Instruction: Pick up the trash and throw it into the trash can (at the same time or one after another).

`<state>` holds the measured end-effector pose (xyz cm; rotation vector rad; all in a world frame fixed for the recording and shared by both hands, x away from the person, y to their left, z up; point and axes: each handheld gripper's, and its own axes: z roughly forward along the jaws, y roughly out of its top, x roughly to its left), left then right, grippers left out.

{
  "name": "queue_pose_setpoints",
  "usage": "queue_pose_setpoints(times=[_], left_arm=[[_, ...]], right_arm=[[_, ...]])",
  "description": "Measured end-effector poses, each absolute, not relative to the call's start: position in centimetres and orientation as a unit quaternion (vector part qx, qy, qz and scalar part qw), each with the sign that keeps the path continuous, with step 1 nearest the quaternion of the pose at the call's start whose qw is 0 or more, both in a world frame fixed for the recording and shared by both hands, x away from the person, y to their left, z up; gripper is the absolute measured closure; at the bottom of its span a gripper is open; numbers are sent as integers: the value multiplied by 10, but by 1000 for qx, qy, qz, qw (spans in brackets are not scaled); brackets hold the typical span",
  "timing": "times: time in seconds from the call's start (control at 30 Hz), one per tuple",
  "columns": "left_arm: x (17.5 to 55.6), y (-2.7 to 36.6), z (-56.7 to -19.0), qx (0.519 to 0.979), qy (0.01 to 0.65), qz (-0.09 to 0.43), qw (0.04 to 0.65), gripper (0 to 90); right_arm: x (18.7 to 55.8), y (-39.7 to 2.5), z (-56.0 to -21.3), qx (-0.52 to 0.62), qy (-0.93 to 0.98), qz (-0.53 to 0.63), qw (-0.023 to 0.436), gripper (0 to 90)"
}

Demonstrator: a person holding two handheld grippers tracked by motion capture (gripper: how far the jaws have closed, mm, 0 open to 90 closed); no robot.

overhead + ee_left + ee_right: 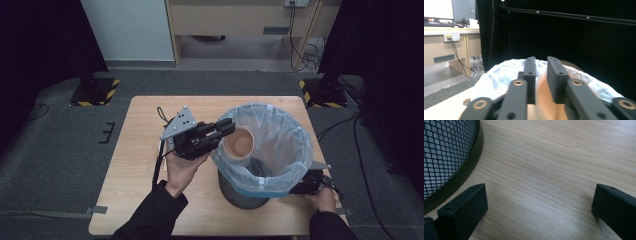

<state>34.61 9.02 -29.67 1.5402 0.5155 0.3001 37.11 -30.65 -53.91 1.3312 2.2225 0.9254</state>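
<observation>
Cup [242, 143], tan and paper-like, sits at the tips of the left gripper [226, 128], its wall caught between the two jaws, which stand narrowly apart and closed on it. In the left gripper view we see the same cup [541, 96] as a tan surface in the slim gap between the jaws. We place it over the mouth of the bin [245, 195], inside the rim on the person's left side, above the liner [285, 145].

We count one cup, one bin, one liner and two grippers. The bin is a dark mesh basket [444, 155] standing on the table [135, 165], lined with a pale blue translucent bag folded over its rim. We cannot tell whether anything lies at the bottom of it.

The right gripper [311, 184] lies low at the bin's base on the person's right. In its own view the jaws stand wide apart with bare table [544, 170] between them, holding nothing, the near jaw just beside the bin's bottom ring.
</observation>
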Motion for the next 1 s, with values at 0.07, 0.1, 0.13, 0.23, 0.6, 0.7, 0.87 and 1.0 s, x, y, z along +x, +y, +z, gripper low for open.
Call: queue_pose_setpoints(times=[0.07,0.1,0.13,0.23,0.6,0.7,0.87,1.0], left_arm=[[347,89,-297,685,230,133,678,707],[348,90,-297,684,231,134,679,686],[348,91,-297,683,232,134,680,672],[347,97,-294,678,234,144,682,640],[349,148,-292,673,278,193,658,521],[352,167,-301,673,301,202,644,511],[359,190,-319,675,337,209,622,477],[368,203,-336,673,366,213,607,463]], right_arm=[[371,-307,-539,475,793,330,194,4],[371,-307,-539,475,793,330,194,4],[371,-307,-539,475,793,330,194,4],[371,-306,-539,475,792,330,194,4],[371,-307,-539,475,793,330,194,4],[371,-306,-539,475,792,330,194,3],[371,-306,-539,474,792,330,195,4],[371,-306,-539,474,792,330,196,4]])
